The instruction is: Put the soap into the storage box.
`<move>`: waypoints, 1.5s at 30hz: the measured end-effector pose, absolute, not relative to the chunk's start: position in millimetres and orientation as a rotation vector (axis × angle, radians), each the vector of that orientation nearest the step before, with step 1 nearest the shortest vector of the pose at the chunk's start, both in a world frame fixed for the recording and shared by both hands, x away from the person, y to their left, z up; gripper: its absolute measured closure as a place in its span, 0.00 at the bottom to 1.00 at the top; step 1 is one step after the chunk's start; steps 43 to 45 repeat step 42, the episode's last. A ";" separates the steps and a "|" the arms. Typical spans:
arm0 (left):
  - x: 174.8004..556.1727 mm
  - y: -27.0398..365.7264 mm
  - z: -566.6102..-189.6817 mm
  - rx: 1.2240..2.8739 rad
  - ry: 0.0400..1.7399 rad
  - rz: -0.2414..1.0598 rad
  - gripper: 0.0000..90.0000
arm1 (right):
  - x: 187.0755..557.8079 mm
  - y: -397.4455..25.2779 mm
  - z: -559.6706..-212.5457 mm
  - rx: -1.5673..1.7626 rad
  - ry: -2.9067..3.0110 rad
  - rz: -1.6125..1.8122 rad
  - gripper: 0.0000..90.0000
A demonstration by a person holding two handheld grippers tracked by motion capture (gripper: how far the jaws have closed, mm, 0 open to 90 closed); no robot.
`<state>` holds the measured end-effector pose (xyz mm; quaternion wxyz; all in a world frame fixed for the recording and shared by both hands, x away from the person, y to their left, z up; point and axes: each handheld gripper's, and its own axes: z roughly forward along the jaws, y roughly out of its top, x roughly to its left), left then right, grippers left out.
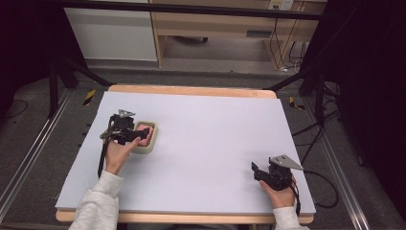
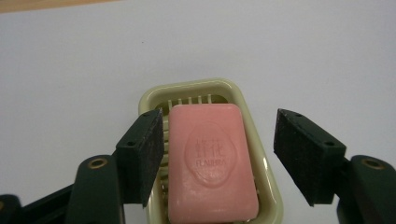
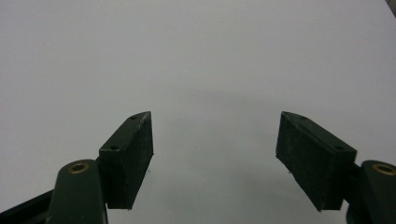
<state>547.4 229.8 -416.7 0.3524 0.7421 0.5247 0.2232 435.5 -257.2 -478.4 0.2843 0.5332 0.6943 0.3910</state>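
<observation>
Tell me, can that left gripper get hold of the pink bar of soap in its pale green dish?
Probably yes: the left gripper is open, its jaws either side of the pink soap bar, nothing between them. The pale green dish rim might crowd one jaw.

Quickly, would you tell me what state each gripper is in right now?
Left gripper: open, jaws either side of the pink soap in its dish.
Right gripper: open, holding nothing.

wooden desk (image 1: 215,21) beyond white table (image 1: 215,139)

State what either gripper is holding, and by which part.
Nothing. The left gripper is open around the pink soap in its dish; the right gripper is open over bare table.
</observation>
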 end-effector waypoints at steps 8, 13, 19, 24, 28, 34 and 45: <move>520.6 236.2 -414.8 1.877 1.279 0.568 0.32 | 434.8 -258.7 -478.3 1.433 1.852 1.046 0.30; 500.7 244.1 -419.5 1.863 1.236 0.597 0.27 | 433.8 -260.3 -478.6 1.447 1.846 1.047 0.28; 486.5 260.1 -426.7 1.820 1.244 0.574 0.26 | 433.0 -261.1 -479.3 1.453 1.850 1.036 0.27; 473.5 273.7 -439.3 1.812 1.260 0.584 0.26 | 431.9 -262.6 -480.1 1.455 1.851 1.022 0.25; 461.5 285.6 -449.2 1.816 1.285 0.596 0.25 | 431.2 -263.6 -480.1 1.466 1.847 1.016 0.24; 451.9 295.6 -458.1 1.813 1.322 0.591 0.25 | 430.2 -263.6 -480.3 1.472 1.846 1.010 0.23; 447.7 299.3 -466.2 1.849 1.327 0.627 0.25 | 428.7 -264.2 -480.1 1.473 1.842 0.999 0.21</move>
